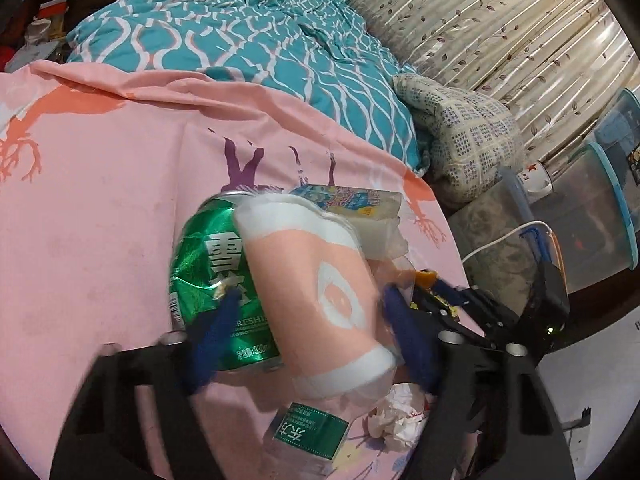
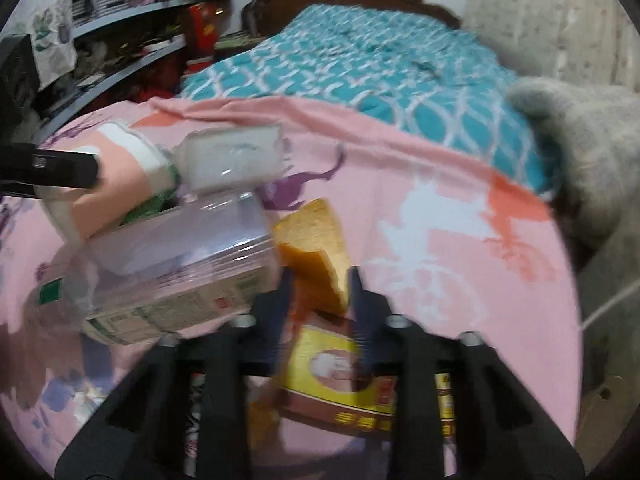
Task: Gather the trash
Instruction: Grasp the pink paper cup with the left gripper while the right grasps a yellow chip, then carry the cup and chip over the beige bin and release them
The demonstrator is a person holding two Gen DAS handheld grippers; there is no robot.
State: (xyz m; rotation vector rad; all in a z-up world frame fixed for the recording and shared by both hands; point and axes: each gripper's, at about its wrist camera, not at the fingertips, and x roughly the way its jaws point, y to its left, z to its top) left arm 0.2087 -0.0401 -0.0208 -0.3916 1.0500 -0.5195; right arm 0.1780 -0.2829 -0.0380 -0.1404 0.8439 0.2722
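Pink printed bedsheet (image 1: 100,208) carries the whole trash cluster; it spreads bare and flat to the left of the pile, while its right border drops off just past the pile toward clear storage tubs (image 1: 600,208) and a white cable (image 1: 500,236).

Left gripper (image 1: 316,320): blue-padded fingers (image 1: 224,320) stand partly closed on either side of a pink-and-white paper cup (image 1: 316,280), which lies tilted on its side; the pads appear to press its wall. A crushed green can (image 1: 212,264) lies against the cup's left flank, touching the left pad. Beyond the cup sits a clear plastic packet (image 1: 360,204). A clear bottle with a green label (image 1: 308,440) and crumpled white tissue (image 1: 400,420) lie nearer the camera, beside the cup's base.

Right gripper (image 2: 320,280): black fingers (image 2: 356,292) stand nearly closed on a yellow-orange wrapper (image 2: 316,252), whose printed lower part runs back between the jaws. In the right wrist view, the bottle (image 2: 180,264) lies just left of this gripper, with the cup (image 2: 116,192) and a clear packet (image 2: 236,156) behind it. The view is motion-blurred.

Open room: a broad bare stretch of sheet (image 2: 460,260) lies right of the wrapper. A teal patterned quilt (image 1: 248,32) bounds the far edge, and a folded grey blanket (image 1: 464,136) closes the far right corner.
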